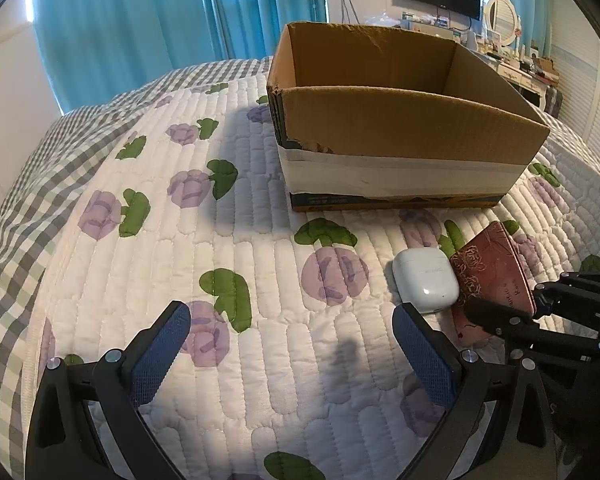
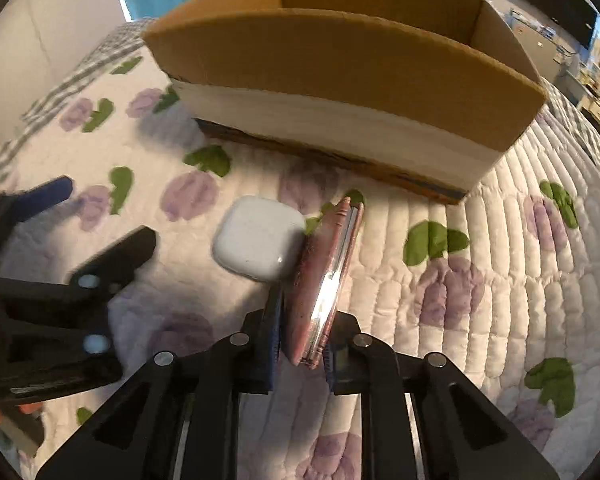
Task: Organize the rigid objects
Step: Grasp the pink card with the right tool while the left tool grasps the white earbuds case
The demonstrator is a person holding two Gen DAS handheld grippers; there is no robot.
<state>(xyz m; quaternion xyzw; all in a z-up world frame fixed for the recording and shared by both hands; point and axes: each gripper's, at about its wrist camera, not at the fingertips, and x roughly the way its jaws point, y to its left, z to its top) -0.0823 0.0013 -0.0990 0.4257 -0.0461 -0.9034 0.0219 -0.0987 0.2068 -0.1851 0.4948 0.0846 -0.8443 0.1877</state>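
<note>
A reddish-brown rose-embossed compact mirror (image 1: 494,270) stands on edge on the quilt, and my right gripper (image 2: 302,344) is shut on it (image 2: 324,276). A white earbud case (image 1: 425,280) lies against its left side (image 2: 260,238). An open cardboard box (image 1: 400,120) stands just beyond both (image 2: 340,64). My left gripper (image 1: 292,352) is open and empty, low over the quilt to the left of the case; it shows blurred in the right wrist view (image 2: 80,228). The right gripper shows at the right edge of the left wrist view (image 1: 512,312).
A quilted white bedspread with purple flowers (image 1: 240,240) covers the bed, with grey gingham fabric (image 1: 40,184) at the left. Blue curtains, a wall TV and a cluttered dresser (image 1: 516,64) stand beyond the bed.
</note>
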